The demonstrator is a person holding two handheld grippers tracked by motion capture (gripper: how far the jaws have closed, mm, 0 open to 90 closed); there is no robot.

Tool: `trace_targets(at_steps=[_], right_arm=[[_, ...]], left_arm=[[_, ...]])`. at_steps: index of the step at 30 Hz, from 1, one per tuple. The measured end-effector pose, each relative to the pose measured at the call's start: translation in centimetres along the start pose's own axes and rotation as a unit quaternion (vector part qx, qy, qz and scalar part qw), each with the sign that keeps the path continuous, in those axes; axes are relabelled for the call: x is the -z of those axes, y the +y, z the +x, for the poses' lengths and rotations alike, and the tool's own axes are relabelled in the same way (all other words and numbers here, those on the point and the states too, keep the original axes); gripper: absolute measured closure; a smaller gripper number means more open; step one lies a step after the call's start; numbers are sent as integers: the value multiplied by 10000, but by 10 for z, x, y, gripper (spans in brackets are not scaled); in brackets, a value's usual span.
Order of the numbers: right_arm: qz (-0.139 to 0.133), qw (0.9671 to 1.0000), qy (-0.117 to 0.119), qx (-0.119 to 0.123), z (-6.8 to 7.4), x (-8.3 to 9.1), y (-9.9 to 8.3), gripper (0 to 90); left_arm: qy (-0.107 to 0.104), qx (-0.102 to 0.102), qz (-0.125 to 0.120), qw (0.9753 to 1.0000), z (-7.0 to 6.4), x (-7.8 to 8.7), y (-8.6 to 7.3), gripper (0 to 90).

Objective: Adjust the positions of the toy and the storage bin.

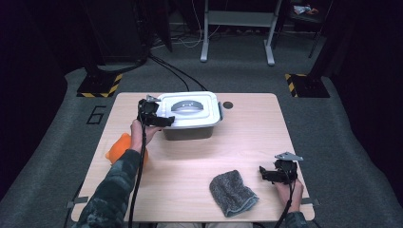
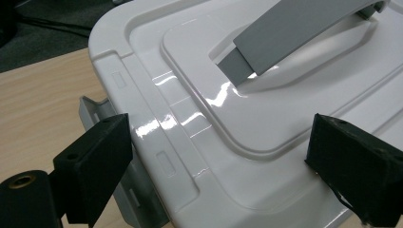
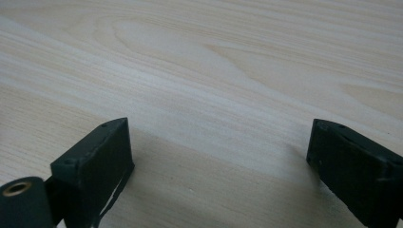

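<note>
White plastic lidded storage box [image 1: 191, 115] with grey handle [image 1: 189, 105] sits at far-left part of light wooden table [image 1: 247, 137]. Left gripper [image 1: 161, 121] at box's left lid edge, jaws spread wide over lid corner [image 2: 157, 142], holding nothing. Right gripper [image 1: 266, 174] low over bare tabletop near right front edge, jaws wide apart, empty. Grey folded cloth [image 1: 232, 192] just beside it. Orange soft object [image 1: 119, 148] under left forearm.

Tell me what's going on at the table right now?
A person holds a gripper in each hand. The left gripper is at the left edge of the white lidded box, jaws open over the lid near its side latch, gripping nothing. The right gripper rests open over bare table, beside a grey cloth. An orange object lies at left.
</note>
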State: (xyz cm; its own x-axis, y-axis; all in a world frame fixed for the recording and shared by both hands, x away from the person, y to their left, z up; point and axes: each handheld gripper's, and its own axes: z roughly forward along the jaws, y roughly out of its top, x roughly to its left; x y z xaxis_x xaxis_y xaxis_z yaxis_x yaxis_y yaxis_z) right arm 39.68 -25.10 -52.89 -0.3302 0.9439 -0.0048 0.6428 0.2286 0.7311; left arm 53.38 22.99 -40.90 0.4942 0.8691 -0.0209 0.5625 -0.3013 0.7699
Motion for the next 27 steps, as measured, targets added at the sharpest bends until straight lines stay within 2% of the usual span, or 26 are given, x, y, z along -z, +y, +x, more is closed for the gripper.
trace_targets(at_steps=[3,4,5,9,10,12,15,16,17,18,20,22,23,26,27], right_arm=[[8,10000,-2,2,0,0,0,68],[0,10000,-5,2,0,0,0,68],[-2,10000,0,2,0,0,0,69],[-4,10000,5,1,0,0,0,69],[-4,10000,5,0,0,0,0,69],[-3,10000,6,1,0,0,0,69],[-4,10000,6,-1,0,0,0,69],[-4,10000,5,-2,0,0,0,70],[-3,10000,5,0,0,0,0,69],[-3,10000,6,-3,0,0,0,69],[-3,10000,8,-3,0,0,0,70],[-3,10000,8,-1,0,0,0,70],[-3,10000,8,-2,0,0,0,69],[-2,10000,9,-4,0,0,0,70],[-2,10000,9,-4,0,0,0,70]], left_arm=[[-42,-21,12,10000,-4,-2,2,78],[-64,-98,58,9999,-4,-1,2,78],[-84,-51,-1,10000,-6,-3,2,79],[-179,-159,39,9997,-10,-4,3,79],[-206,-120,0,9997,-12,-5,3,78],[-270,-201,35,9994,-14,-5,4,78],[-324,-191,-7,9993,-18,-7,5,78],[-360,-317,74,9988,-17,-6,5,79],[-368,-250,19,9990,-19,-7,5,79],[-392,-324,33,9987,-19,-7,5,79],[-399,-254,-11,9989,-21,-8,5,78],[-453,-343,29,9984,-23,-9,7,78],[-454,-308,-1,9985,-25,-10,7,78],[-489,-375,54,9981,-26,-11,8,78],[-483,-309,1,9984,-27,-12,8,78]])
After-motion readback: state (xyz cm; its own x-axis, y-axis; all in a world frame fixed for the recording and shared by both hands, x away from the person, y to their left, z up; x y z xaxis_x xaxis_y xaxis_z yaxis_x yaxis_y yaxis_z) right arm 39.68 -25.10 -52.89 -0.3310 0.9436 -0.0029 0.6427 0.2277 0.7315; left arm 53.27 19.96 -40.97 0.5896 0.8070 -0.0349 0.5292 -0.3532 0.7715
